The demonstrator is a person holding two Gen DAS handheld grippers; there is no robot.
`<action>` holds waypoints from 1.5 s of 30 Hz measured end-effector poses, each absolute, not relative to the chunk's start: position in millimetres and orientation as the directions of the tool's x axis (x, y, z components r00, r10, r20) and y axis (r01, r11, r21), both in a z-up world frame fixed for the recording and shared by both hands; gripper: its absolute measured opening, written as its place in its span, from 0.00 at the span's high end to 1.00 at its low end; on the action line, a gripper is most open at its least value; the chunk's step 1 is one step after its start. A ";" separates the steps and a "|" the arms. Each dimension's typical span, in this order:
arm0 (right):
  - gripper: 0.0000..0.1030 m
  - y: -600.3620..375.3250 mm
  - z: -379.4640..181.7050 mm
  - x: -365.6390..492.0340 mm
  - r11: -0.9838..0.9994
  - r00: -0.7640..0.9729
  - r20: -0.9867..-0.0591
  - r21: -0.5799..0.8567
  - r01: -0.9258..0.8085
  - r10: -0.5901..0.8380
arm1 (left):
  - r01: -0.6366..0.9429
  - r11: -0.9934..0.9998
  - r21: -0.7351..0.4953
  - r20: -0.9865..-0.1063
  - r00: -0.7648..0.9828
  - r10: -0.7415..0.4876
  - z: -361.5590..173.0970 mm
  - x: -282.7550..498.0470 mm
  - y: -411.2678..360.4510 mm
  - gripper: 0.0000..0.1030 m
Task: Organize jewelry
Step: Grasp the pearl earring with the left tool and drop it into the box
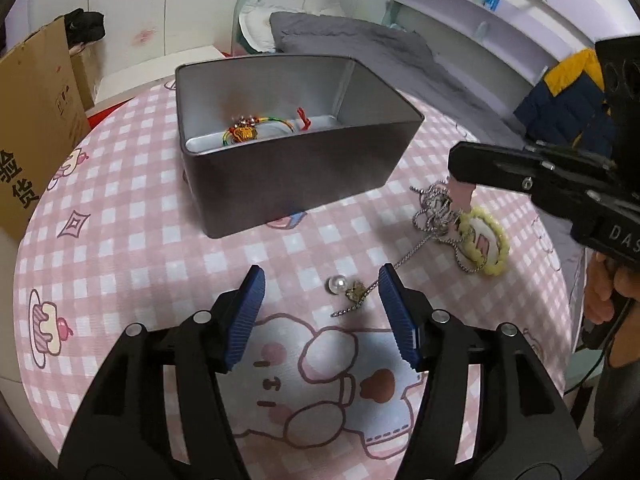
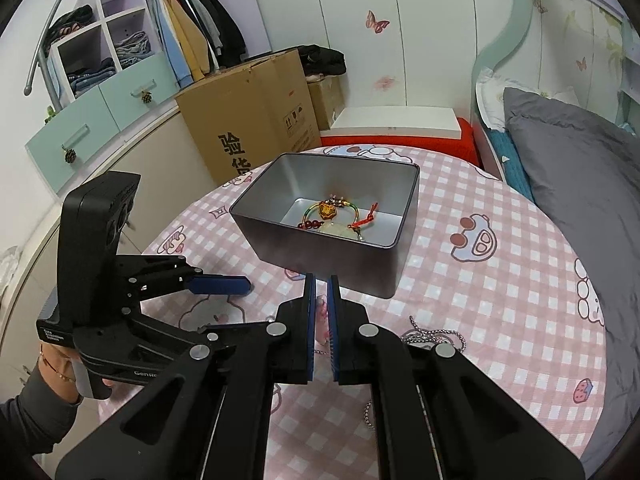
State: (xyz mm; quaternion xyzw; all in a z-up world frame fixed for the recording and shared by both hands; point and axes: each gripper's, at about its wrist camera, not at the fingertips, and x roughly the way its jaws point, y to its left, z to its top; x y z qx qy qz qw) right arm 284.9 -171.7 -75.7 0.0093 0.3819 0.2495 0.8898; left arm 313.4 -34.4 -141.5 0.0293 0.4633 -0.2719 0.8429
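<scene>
A dark metal box (image 1: 288, 168) stands on the pink checked table; it also shows in the right wrist view (image 2: 332, 256). Inside lie a multicoloured cord bracelet with a gold charm (image 1: 244, 132) (image 2: 328, 210), red beads and a pale stone. My left gripper (image 1: 320, 284) is open above the cloth, next to a pearl piece (image 1: 337, 283) on a silver chain. My right gripper (image 2: 321, 280) is nearly shut on a pink piece (image 2: 322, 312). In the left wrist view its pink-tipped fingers (image 1: 460, 192) sit over a tangled silver chain (image 1: 436, 208) and a yellow-rimmed round charm (image 1: 484, 240).
A cardboard box (image 2: 248, 120) stands left of the table, a bed with a grey pillow (image 2: 572, 168) to the right. A white board on a red stool (image 2: 396, 122) is behind the table. The table edge (image 1: 568, 264) curves close on the right.
</scene>
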 end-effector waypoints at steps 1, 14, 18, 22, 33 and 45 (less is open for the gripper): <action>0.96 -171.9 -75.9 285.2 0.874 0.582 -0.675 0.210 -0.438 0.453 | 0.488 0.851 -0.197 -0.801 0.421 -0.426 -142.2 313.6 -35.7 0.45; 0.96 -174.5 -71.4 285.9 0.875 0.590 -0.666 0.215 -0.434 0.456 | 0.492 0.861 -0.129 -0.816 0.440 -0.374 -144.8 311.8 -45.9 0.87; 0.96 -173.2 -67.5 285.1 0.873 0.593 -0.660 0.217 -0.437 0.461 | 0.478 0.839 -0.261 -0.790 0.394 -0.470 -139.0 315.7 -29.0 0.87; 0.96 -171.7 -61.7 287.8 0.874 0.602 -0.652 0.217 -0.435 0.461 | 0.473 0.809 -0.348 -0.739 0.393 -0.548 -119.9 314.7 -15.4 0.87; 0.96 -162.9 -41.8 313.1 0.897 0.682 -0.588 0.213 -0.388 0.435 | 0.428 0.827 -0.365 -0.657 0.511 -0.555 -70.5 347.0 -7.3 0.87; 0.95 -153.2 -63.8 338.0 0.918 0.688 -0.613 0.191 -0.348 0.389 | 0.388 0.861 -0.328 -0.721 0.486 -0.494 -94.7 377.6 -24.3 0.86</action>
